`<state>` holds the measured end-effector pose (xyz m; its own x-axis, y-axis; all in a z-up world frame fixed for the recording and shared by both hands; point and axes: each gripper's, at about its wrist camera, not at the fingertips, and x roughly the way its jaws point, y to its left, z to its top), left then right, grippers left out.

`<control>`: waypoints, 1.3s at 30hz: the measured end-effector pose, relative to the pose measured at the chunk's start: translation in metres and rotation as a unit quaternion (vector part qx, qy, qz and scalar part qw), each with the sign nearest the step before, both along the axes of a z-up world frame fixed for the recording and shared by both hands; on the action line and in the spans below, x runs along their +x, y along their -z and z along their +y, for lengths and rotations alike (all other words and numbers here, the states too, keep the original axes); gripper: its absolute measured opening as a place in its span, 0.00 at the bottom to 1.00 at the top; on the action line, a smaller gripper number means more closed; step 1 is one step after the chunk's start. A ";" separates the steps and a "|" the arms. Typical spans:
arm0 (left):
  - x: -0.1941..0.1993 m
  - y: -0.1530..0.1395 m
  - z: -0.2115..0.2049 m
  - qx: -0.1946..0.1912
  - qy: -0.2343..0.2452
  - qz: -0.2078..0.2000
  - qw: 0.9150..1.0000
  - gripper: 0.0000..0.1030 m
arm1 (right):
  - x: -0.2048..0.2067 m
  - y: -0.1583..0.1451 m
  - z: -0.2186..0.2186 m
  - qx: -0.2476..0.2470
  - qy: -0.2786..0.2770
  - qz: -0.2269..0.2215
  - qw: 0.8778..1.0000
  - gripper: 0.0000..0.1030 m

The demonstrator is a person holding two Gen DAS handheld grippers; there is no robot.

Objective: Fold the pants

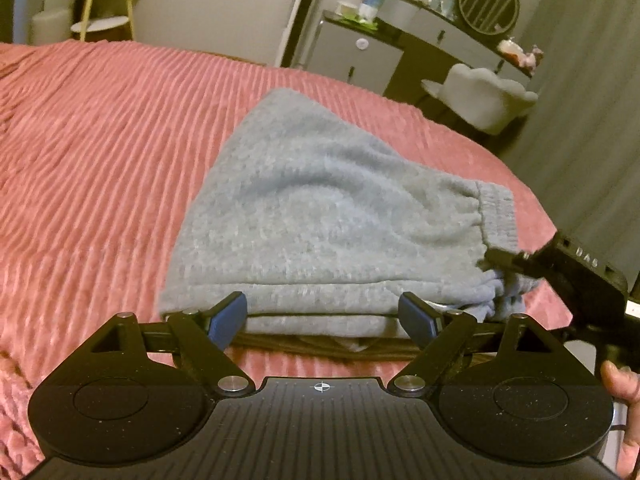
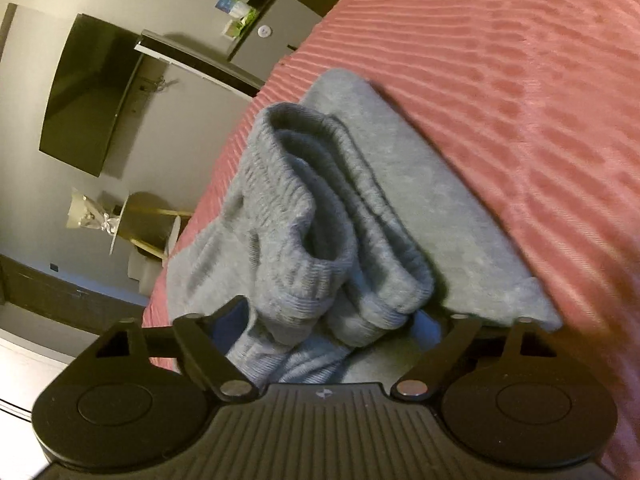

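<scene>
Folded grey pants (image 1: 320,216) are lying on my pink ribbed bedspread (image 1: 100,160).

From my left gripper's view the bundle's long axis is running away from me toward the far side of the bed, ribbed cuffs (image 2: 296,232) bunching at its right end. My left gripper (image 1: 326,316) is standing wide, released, its blue pads flanking the near folded edge. My right gripper (image 2: 336,320) is gaping too, cuffs lying loosely between its fingers, not clamped.

Grey fleece pants (image 1: 320,216) lie folded, ribbed cuffs bunched at one end.
</scene>
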<state>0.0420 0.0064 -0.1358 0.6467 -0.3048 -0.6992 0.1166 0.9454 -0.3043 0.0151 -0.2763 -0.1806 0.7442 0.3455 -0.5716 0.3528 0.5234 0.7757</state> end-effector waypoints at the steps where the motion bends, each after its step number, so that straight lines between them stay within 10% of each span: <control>1: 0.000 0.001 0.000 0.001 -0.002 0.002 1.000 0.85 | 0.003 -0.001 0.003 -0.005 0.000 0.000 1.000 0.87; 9: 0.001 0.004 -0.005 0.009 -0.001 0.012 1.000 0.86 | -0.003 -0.036 0.020 -0.112 -0.027 -0.068 0.991 0.67; 16: 0.002 0.007 -0.009 0.016 0.001 0.025 1.000 0.88 | 0.013 -0.001 0.013 -0.040 -0.016 -0.033 0.999 0.64; 24: 0.002 0.006 -0.004 0.018 -0.004 0.026 0.999 0.89 | -0.010 -0.051 0.026 -0.175 -0.003 -0.090 0.981 0.51; 29: 0.005 0.007 0.008 0.023 -0.021 0.033 0.999 0.89 | 0.002 -0.008 0.011 -0.152 -0.027 0.019 0.988 0.55; 39: 0.012 -0.007 0.031 0.040 -0.050 0.013 0.998 0.90 | -0.023 -0.057 -0.013 -0.244 0.048 0.011 0.968 0.87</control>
